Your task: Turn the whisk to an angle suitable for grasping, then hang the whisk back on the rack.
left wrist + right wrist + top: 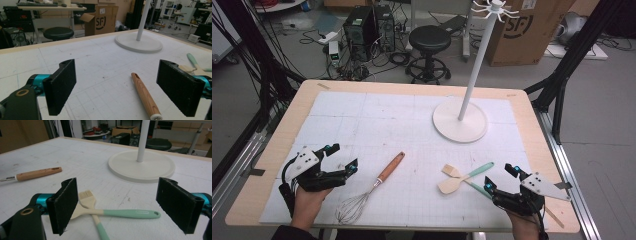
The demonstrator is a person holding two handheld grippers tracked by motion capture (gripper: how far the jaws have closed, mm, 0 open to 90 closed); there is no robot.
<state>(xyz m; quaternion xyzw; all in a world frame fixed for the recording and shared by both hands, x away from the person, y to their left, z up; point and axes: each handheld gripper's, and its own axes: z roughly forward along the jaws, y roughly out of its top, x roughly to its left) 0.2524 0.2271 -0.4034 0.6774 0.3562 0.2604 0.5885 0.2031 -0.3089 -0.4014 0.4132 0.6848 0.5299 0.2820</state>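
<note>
The left gripper (341, 156) stood wide open and empty, its jaws bracketing the wooden handle of the whisk (364, 190) lying just ahead on the table (272, 150) without touching it. The right gripper (500, 176) was equally wide open and empty, near the crossed spatula (462, 179) and brush (458, 174). The cardboard box (524, 30) read "SF"; both hands rested low at the table's near edge, grippers pointing forward.

A wire whisk (371, 190) with a wooden handle lies flat near left of centre; two mint-handled utensils, a spatula (464, 178) and a brush (462, 179), lie crossed near right
</note>
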